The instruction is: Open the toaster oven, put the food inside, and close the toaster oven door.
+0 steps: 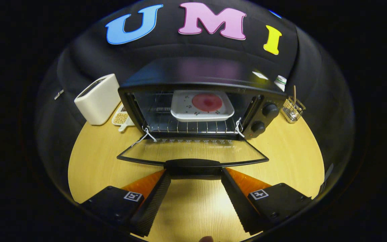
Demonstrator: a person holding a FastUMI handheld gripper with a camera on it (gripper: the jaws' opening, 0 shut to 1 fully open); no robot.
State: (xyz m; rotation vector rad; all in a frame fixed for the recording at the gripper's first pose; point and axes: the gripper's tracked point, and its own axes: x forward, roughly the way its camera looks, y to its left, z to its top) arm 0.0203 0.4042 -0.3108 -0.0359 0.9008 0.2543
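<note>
Black cloth closes off the back of the booth, and a round wooden table point(281, 158) is set in front of it. One toaster oven point(200, 101) is placed at the middle of the table, its mouth turned toward the gripper point(196, 176) and its long axis running left to right. Its glass door point(193, 153) is dropped fully open and lies nearly flat over the table, with one dark handle point(192, 164) along its near edge. One white plate point(202, 106) carrying one round red piece of food point(207, 102) is seen resting on the wire rack point(186, 126) inside the oven. Two knobs point(264, 117) are stacked on the panel at the right of the opening. One white toaster point(97, 99) is stood to the left of the oven, with a small dish of pale grains point(121, 118) between the two. One small wire basket point(292, 109) holding a stick is placed to the right. The gripper's jaws are spread wide, and the two fingertips are seen just at the ends of the door handle, one on either side; whether they touch it cannot be told. Nothing is clamped between them.
</note>
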